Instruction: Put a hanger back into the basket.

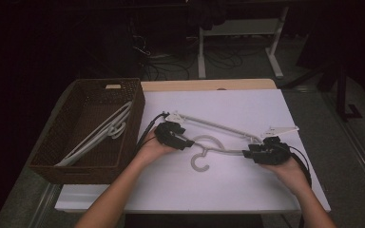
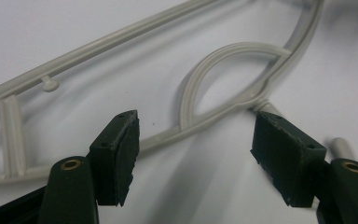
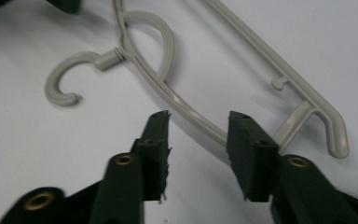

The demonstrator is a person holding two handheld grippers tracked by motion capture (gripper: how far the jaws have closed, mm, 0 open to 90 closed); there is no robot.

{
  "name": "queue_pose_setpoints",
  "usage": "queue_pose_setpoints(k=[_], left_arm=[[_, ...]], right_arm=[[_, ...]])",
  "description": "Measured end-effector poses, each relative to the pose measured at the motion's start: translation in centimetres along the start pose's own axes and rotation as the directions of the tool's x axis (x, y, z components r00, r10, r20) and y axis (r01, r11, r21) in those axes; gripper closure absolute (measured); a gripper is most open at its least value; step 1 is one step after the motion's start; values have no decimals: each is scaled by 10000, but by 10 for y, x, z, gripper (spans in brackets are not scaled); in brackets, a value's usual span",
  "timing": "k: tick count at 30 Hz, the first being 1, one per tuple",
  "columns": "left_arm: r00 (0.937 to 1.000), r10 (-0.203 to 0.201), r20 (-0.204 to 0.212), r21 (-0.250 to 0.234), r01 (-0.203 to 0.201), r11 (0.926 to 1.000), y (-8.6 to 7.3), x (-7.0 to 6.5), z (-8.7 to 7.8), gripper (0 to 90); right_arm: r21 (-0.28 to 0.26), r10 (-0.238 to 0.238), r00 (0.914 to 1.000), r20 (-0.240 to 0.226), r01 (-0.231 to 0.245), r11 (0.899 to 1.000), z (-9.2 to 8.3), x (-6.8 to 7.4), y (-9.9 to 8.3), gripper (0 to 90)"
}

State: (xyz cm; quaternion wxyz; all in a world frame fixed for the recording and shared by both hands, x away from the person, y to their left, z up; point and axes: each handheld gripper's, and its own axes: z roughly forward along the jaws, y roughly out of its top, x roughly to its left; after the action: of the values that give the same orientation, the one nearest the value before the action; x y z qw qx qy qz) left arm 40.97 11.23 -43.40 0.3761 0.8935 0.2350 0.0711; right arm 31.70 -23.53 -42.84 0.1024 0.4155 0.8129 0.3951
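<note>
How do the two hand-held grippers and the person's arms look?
Each hand-held gripper, left and right, is black, with flat rectangular pads and brass-coloured rivets. A black cable trails from the left one. The forearms are bare, with no sleeves.

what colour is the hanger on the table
Pale grey hanger, clearest in the right gripper view.

left gripper: we are seeing a black body and a black cable.
right gripper: we are seeing black, with a grey three-cornered plate on top.
jaws: we are seeing thick black pads and brass-ringed holes.
forearms: we are seeing no sleeves.
</note>
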Motion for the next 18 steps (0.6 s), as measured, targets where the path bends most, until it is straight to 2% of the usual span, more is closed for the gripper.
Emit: queue_pose_setpoints(k=[4,6,9,14,18], left_arm=[[9995,305,-14,291,-305,9991,-1,5,14,316],[9981,601,-92,458,-596,9972,-2,6,19,319],[9965,833,-5,490,-832,9953,-4,6,23,337],[9947,1025,50,491,-1026,9935,-4,4,23,448],[9906,1304,410,762,-1332,9882,-3,-5,20,522]], right_arm=[[-309,9,9999,-128,-13,9995,-3,1,0,485],[-345,1,9999,-138,-6,9994,-4,1,0,475],[-318,-16,9999,-150,11,9995,-3,2,0,459],[-289,-73,9998,-183,67,9996,-1,3,0,444],[-320,-100,9997,-237,93,9994,0,4,0,442]])
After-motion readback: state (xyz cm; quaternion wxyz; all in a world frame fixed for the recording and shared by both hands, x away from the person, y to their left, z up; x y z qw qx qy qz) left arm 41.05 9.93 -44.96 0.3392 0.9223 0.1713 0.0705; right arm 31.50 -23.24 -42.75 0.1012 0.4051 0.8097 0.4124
